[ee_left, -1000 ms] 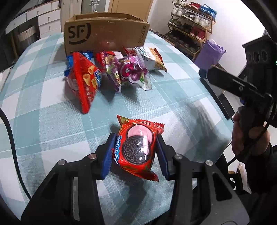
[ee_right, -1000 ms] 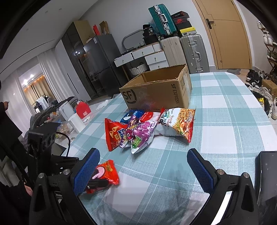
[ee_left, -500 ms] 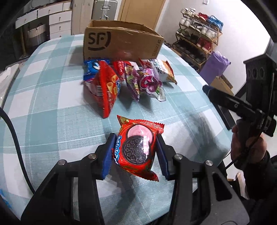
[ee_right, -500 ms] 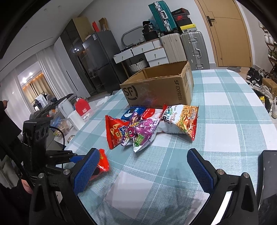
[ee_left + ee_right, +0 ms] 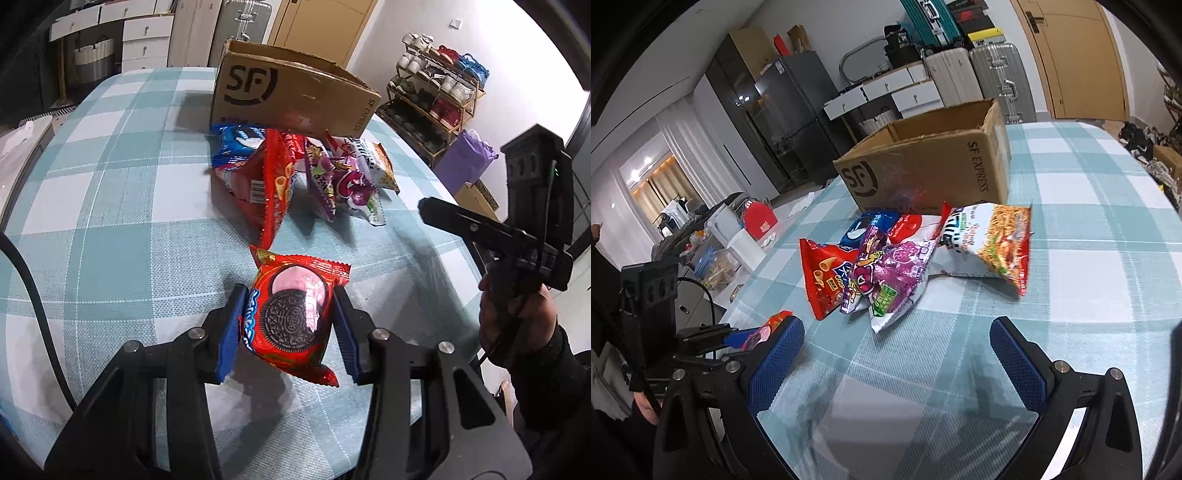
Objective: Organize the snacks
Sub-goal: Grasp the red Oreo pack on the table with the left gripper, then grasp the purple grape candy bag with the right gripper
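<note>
My left gripper (image 5: 288, 325) clamps a glossy red Oreo cookie packet (image 5: 293, 314) above the teal checked tablecloth (image 5: 110, 229), while my right gripper (image 5: 897, 354) hangs wide open, empty.

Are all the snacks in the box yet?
Not yet. The inside of the cardboard box is hidden from here. The left gripper holds a red cookie packet above the table. The right gripper is open and empty. A pile of snack bags waits beside the box.
</note>
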`<action>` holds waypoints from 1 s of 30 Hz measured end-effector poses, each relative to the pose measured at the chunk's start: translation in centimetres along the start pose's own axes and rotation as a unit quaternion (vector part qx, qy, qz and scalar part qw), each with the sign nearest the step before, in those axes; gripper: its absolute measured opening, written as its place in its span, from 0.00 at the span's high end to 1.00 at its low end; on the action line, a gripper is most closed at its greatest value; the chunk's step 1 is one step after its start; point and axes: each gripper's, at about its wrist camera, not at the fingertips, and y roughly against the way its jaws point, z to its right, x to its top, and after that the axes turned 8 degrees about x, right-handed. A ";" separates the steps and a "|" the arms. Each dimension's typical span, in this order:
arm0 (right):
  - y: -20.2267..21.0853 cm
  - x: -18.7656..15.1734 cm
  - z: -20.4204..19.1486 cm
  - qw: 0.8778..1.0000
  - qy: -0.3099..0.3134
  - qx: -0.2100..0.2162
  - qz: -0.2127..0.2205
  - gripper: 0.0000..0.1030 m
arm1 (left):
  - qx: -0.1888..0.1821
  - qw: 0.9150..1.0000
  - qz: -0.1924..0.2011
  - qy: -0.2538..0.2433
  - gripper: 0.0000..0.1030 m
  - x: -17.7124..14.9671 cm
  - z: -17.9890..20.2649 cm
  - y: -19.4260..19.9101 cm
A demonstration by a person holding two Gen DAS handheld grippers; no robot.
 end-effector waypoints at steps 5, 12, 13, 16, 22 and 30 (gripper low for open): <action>-2.6 0.9 0.0 1.000 -0.009 0.015 -0.018 0.01 | 0.000 1.000 -0.009 0.000 0.59 0.1 -0.4 -0.8; -5.7 2.3 0.9 0.998 -0.043 0.031 -0.033 0.01 | -0.004 1.000 -0.014 0.009 0.59 0.2 -1.1 -1.3; -6.0 2.5 1.0 0.998 -0.049 0.033 -0.033 0.01 | -0.004 1.000 -0.016 0.010 0.59 0.2 -1.3 -1.5; -6.6 3.0 1.4 0.997 -0.061 0.037 -0.030 0.01 | -0.005 1.000 -0.020 0.018 0.59 0.3 -1.5 -1.8; -7.7 3.3 1.5 0.996 -0.069 0.045 -0.036 0.01 | 0.004 1.000 -0.025 0.006 0.59 0.7 -1.1 -2.0; -9.0 3.9 1.6 0.994 -0.080 0.061 -0.038 0.14 | 0.010 1.000 -0.026 0.006 0.59 0.9 -1.0 -2.0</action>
